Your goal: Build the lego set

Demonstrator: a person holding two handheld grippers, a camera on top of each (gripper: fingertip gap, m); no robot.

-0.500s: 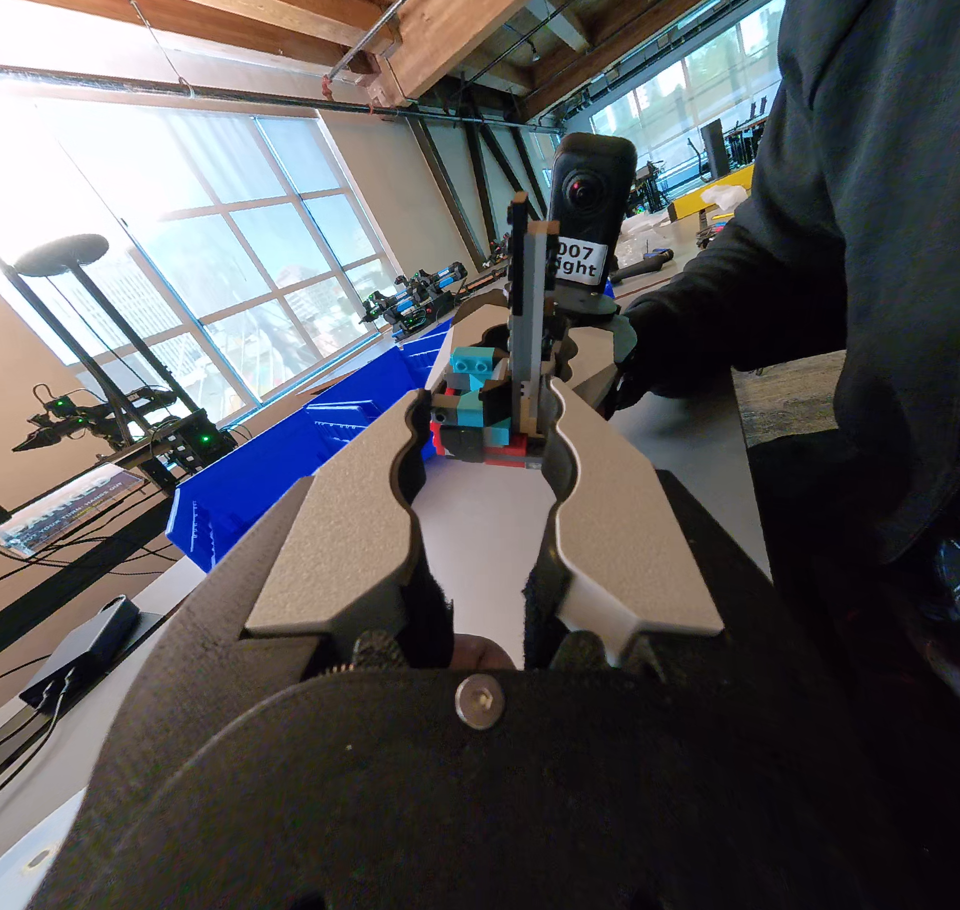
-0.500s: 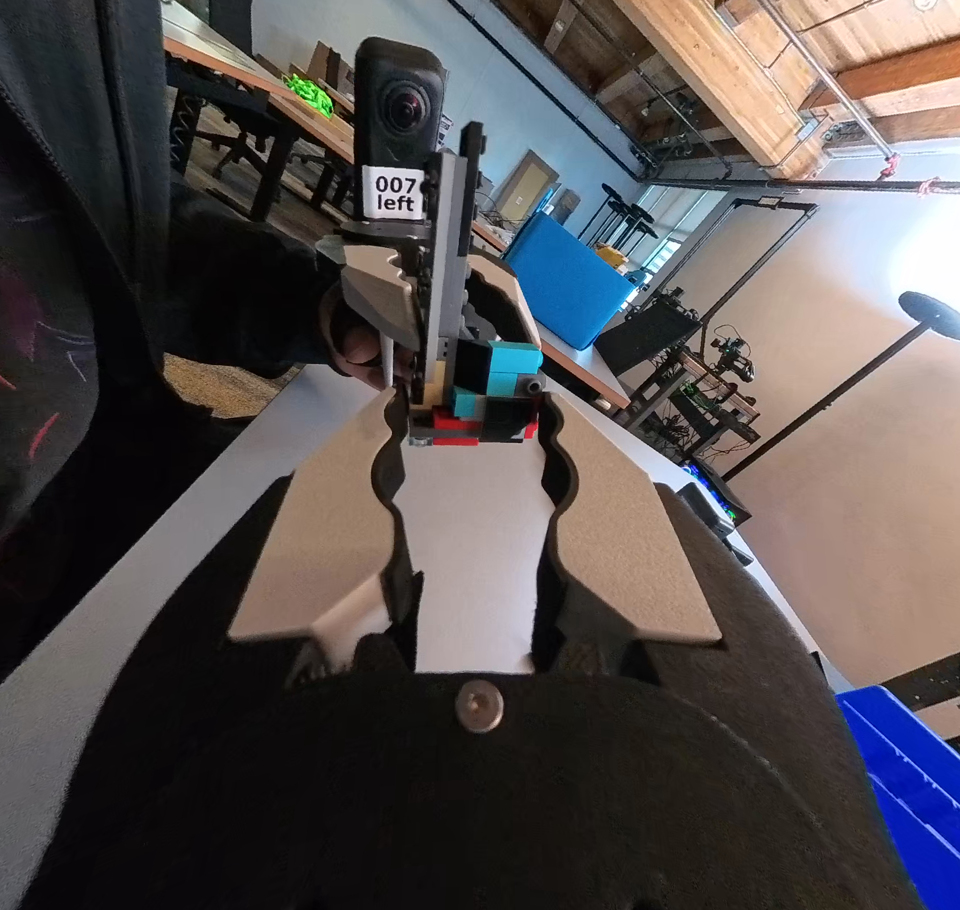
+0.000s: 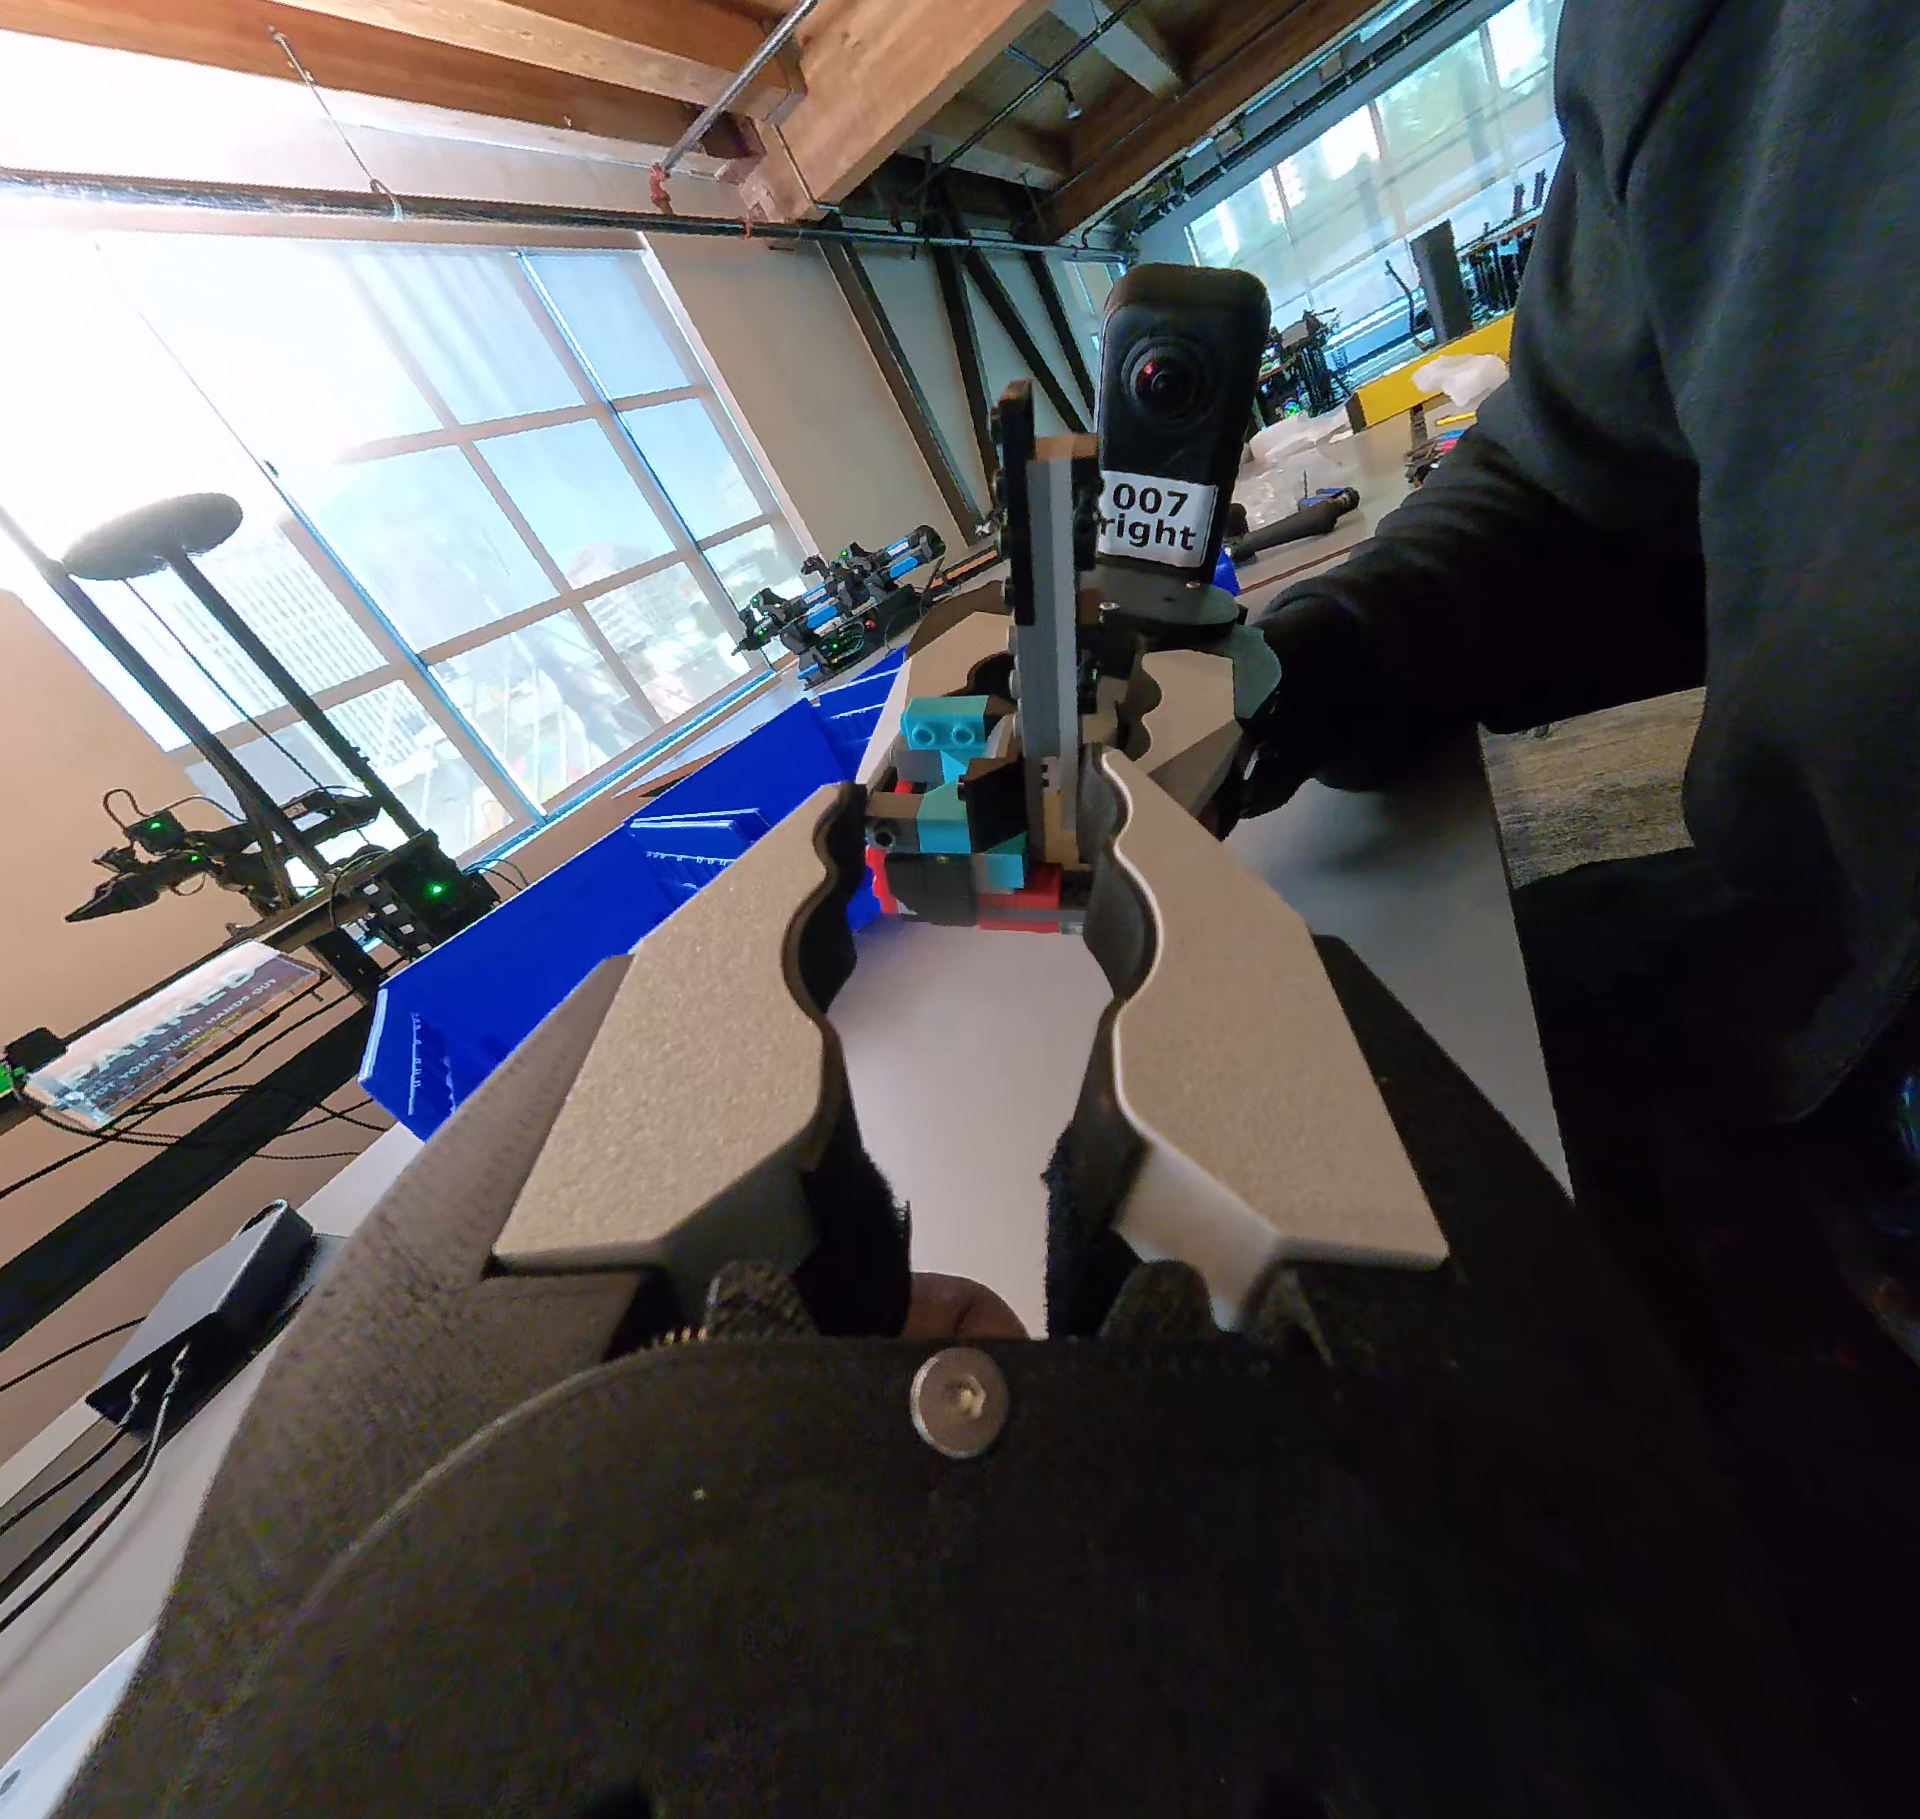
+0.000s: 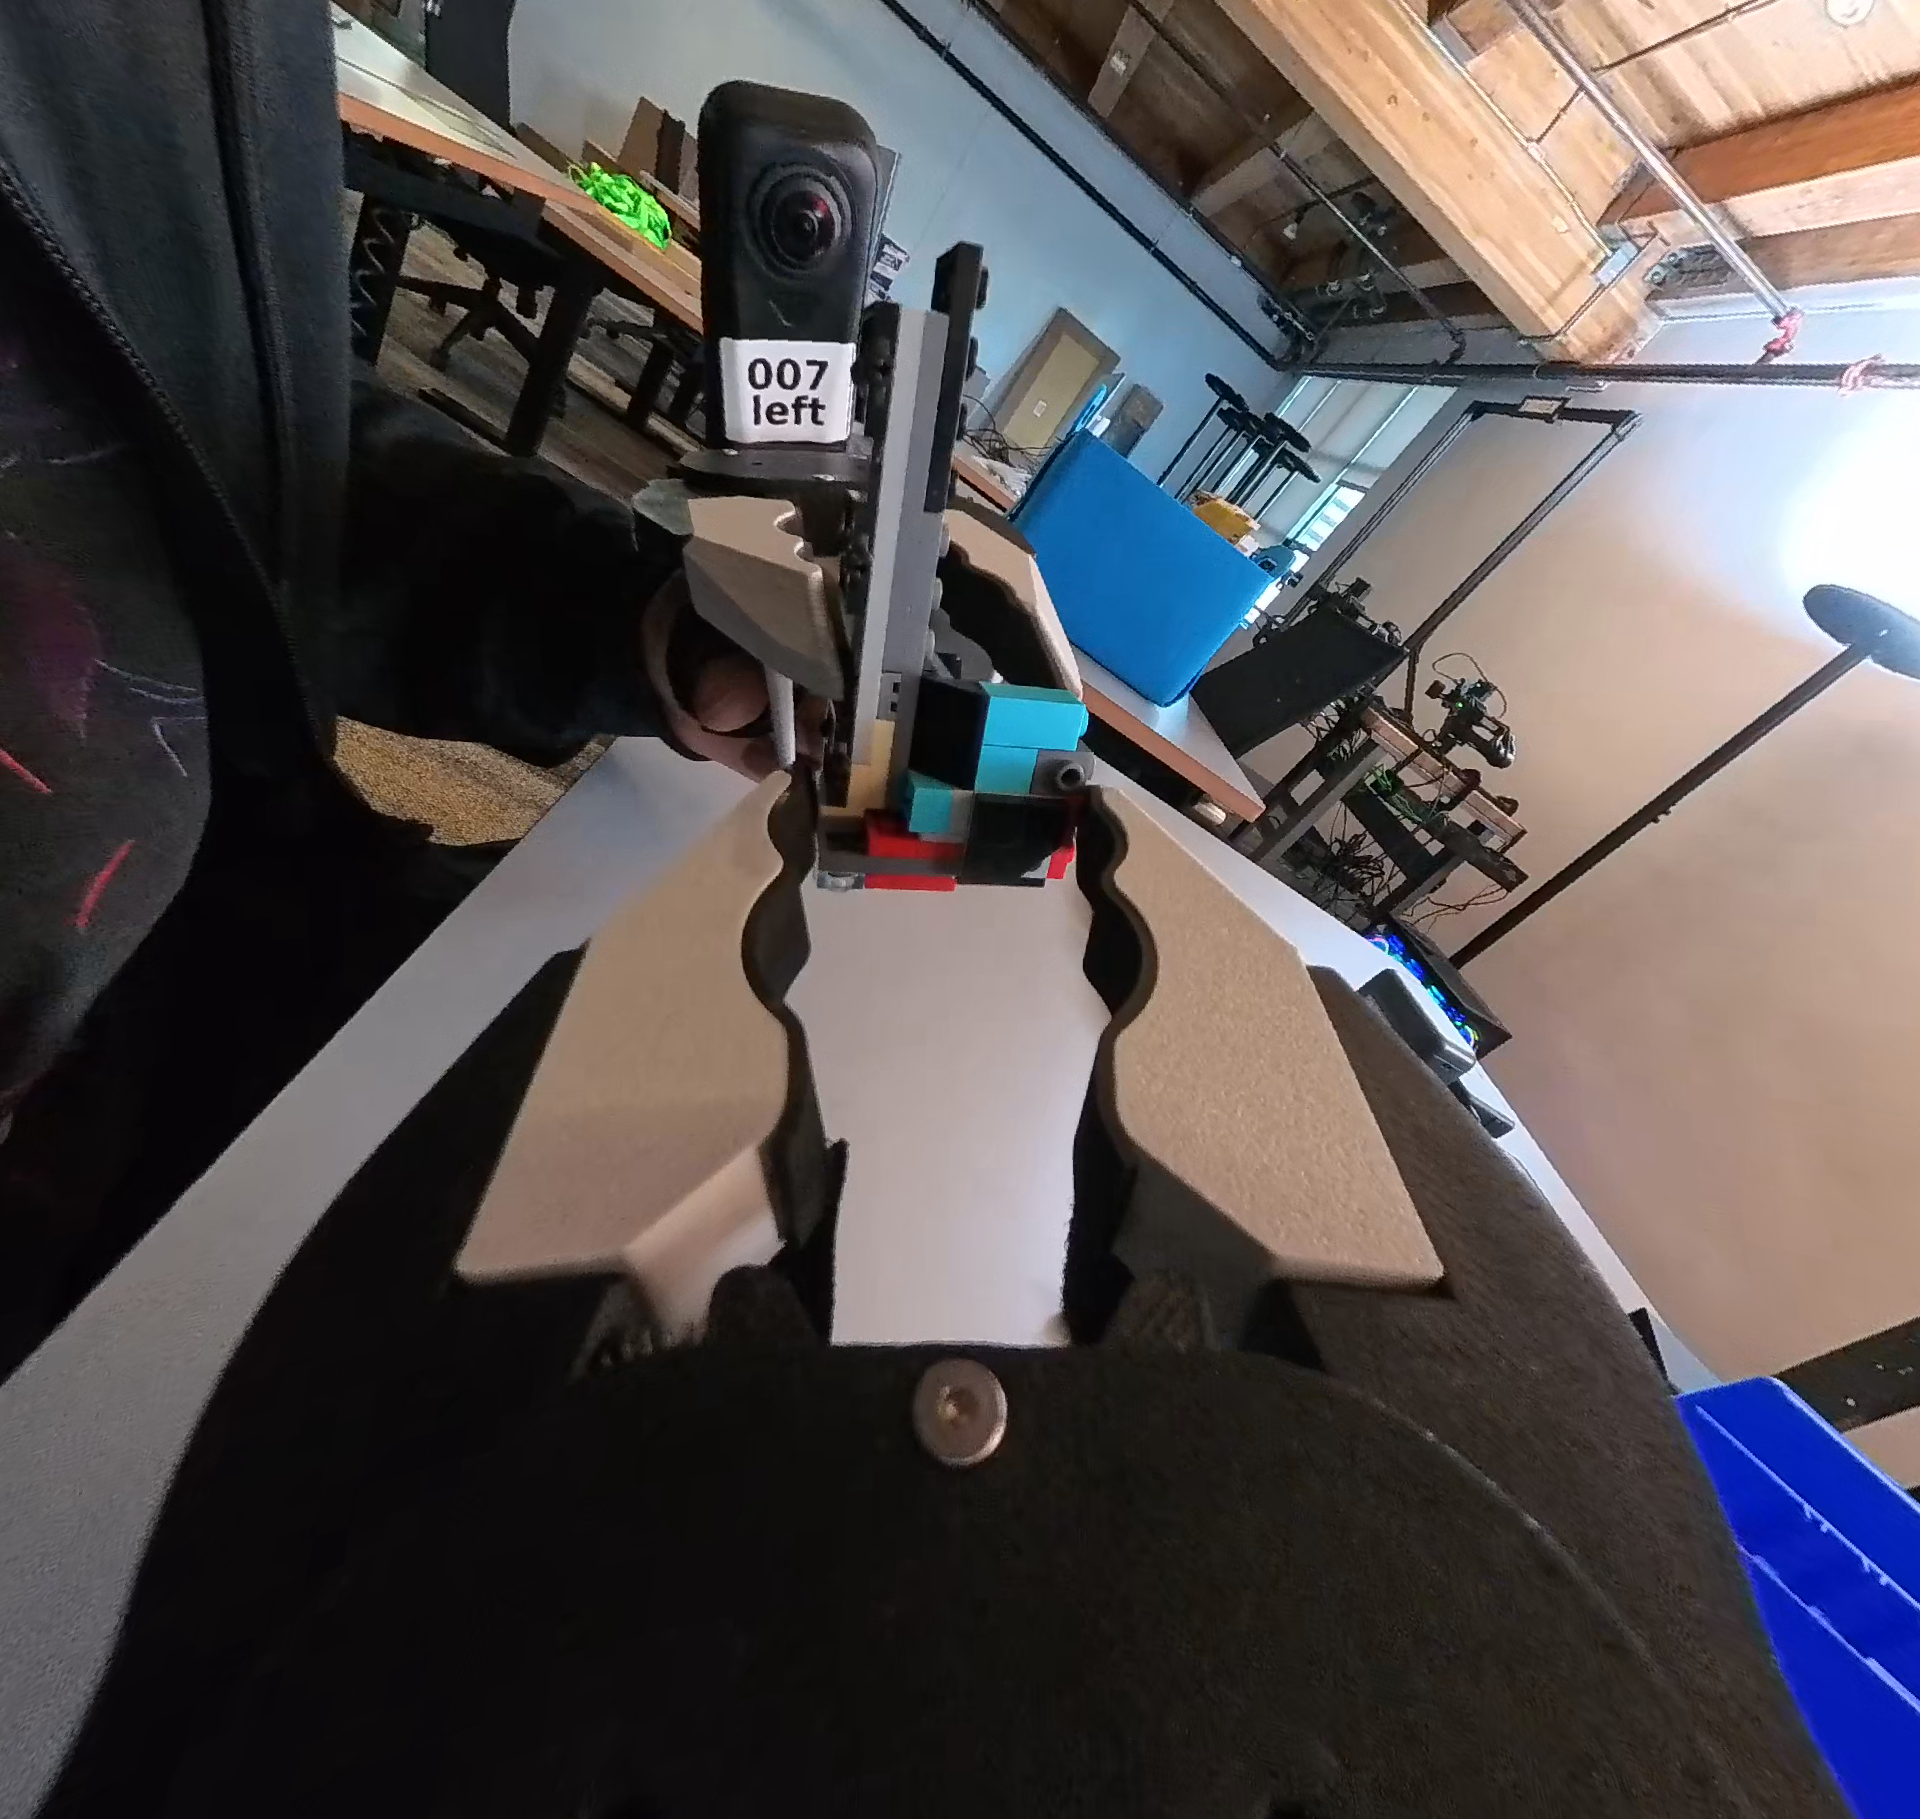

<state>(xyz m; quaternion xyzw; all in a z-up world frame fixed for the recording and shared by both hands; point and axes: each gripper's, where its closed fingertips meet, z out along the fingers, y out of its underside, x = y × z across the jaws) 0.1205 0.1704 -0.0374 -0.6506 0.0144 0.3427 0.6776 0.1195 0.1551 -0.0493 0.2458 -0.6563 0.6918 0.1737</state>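
Nothing much has shifted since half a second ago: both grippers sit at the lego model as before, and the model itself has not budged. Seen from the left wrist view, the lego model [image 3: 982, 813] stands at the tips of the left gripper [image 3: 977, 839], its red and black base caught between the two grey fingers [image 3: 686, 1052], which are clenched onto its sides. A tall grey and black plate rises upright from the model, with turquoise bricks stacked just beside that plate. Beyond the model the right gripper [image 3: 1132, 720] faces back toward it, with a black camera [image 3: 1179, 398] mounted above it. From the right wrist view, the lego model [image 4: 951, 803] is likewise pinched at its base between the right gripper [image 4: 945, 834] fingers [image 4: 1226, 1073], and the left gripper [image 4: 831, 606] meets it from the far side. The model hovers just above the pale grey table [image 3: 1382, 886]. A blue bin [image 3: 582, 948] lies on the table to the side of the model, and a person's dark sleeve [image 3: 1475, 626] reaches in behind it.
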